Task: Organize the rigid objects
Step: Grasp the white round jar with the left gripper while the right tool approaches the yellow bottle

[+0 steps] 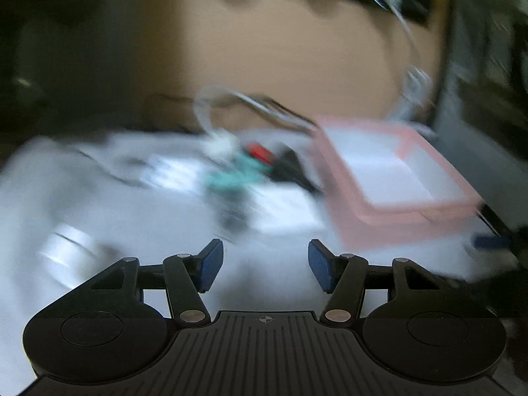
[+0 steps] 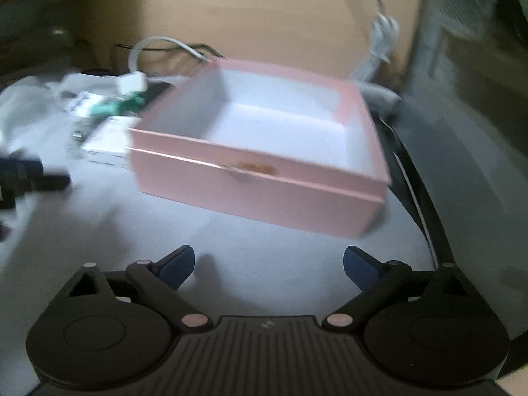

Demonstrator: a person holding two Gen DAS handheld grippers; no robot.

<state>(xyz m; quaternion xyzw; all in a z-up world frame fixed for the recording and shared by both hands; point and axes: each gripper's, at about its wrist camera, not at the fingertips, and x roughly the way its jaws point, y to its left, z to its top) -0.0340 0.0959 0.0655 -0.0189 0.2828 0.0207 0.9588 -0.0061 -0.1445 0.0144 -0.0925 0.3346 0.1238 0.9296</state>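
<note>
the pink box (image 2: 264, 151) sits open-topped with a white inside on the white cloth (image 2: 165, 231), straight ahead of the right tongs (image 2: 269, 265) and ahead and to the right of the left tongs (image 1: 265, 265). a blurred heap of small things (image 1: 250, 165), teal, red and black, lies just left of the box, ahead of the left tongs. both tongs are spread wide with nothing between their blue pads (image 1: 211, 264), hanging above the cloth.

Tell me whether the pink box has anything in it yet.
Empty: the pink box is open-topped, showing only bare white floor; the items lie outside it.
</note>
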